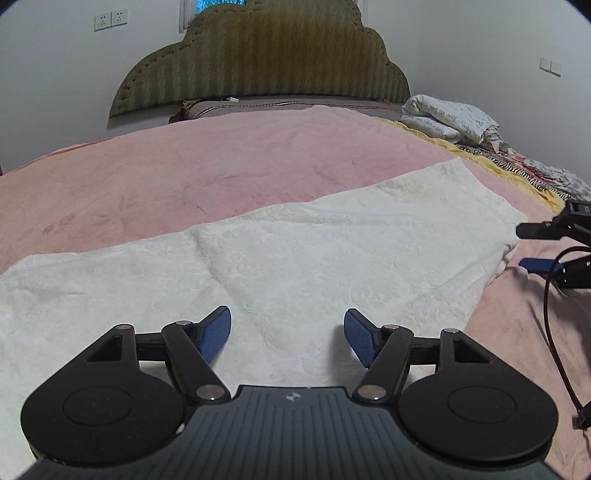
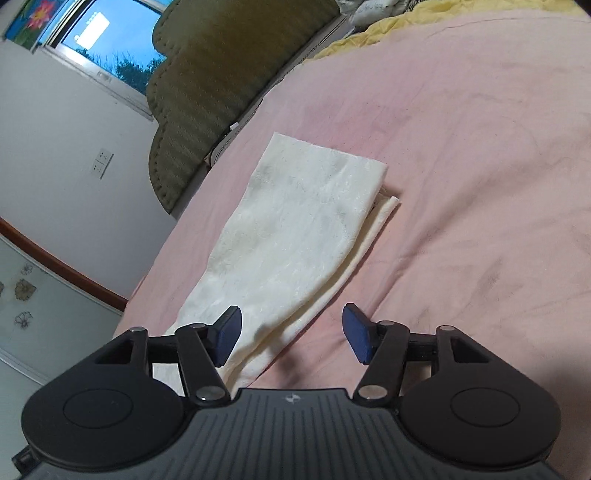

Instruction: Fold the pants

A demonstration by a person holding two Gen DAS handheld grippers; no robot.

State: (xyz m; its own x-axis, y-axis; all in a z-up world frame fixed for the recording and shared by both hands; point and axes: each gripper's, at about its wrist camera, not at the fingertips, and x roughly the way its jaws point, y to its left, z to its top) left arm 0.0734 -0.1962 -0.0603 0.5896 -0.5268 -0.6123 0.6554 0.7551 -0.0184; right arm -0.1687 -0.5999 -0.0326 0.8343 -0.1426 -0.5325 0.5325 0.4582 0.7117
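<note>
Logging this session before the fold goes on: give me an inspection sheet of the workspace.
Surface: pink bedspread, faintly stained.
Job's things: cream pants lying flat as a long strip, legs stacked.
Clutter: folded printed bedding and a yellow blanket at the far right.
Grippers: left claw open above the pants; right claw open at the pants' near end.
Cables: black cable by the right claw.
Surroundings: olive headboard, wall sockets, window.

Both grippers (image 1: 287, 334) (image 2: 291, 334) are black, with blue-padded jaws, silver pivot screws and ribbed bodies.
</note>
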